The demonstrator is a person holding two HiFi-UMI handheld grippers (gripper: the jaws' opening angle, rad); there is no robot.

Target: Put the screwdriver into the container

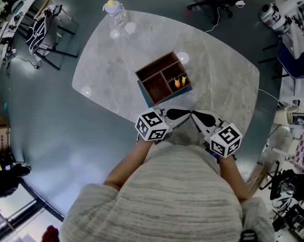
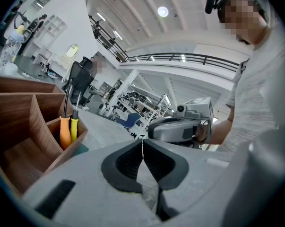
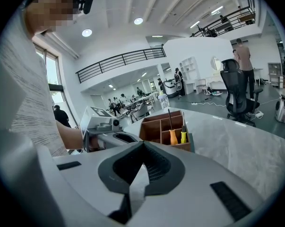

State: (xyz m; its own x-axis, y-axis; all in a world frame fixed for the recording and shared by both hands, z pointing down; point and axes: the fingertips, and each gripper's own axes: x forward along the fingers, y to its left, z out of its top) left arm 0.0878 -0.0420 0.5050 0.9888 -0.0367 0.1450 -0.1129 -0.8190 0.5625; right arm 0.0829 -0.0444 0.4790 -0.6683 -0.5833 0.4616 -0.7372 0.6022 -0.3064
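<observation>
Ahead of left tool (image 1: 188, 112), right tool (image 1: 194, 113), both closed, empty: orange screwdriver (image 1: 177, 82) upright in container (image 1: 156, 91).

Brown wood container (image 1: 159, 79), teal base, at your 12 o'clock on grey marbled table (image 1: 116, 69). Orange screwdriver (image 1: 177, 82), yellow screwdriver (image 1: 184, 79). Black-and-white square markers on your left gripper (image 1: 188, 113), right gripper (image 1: 195, 114).
</observation>
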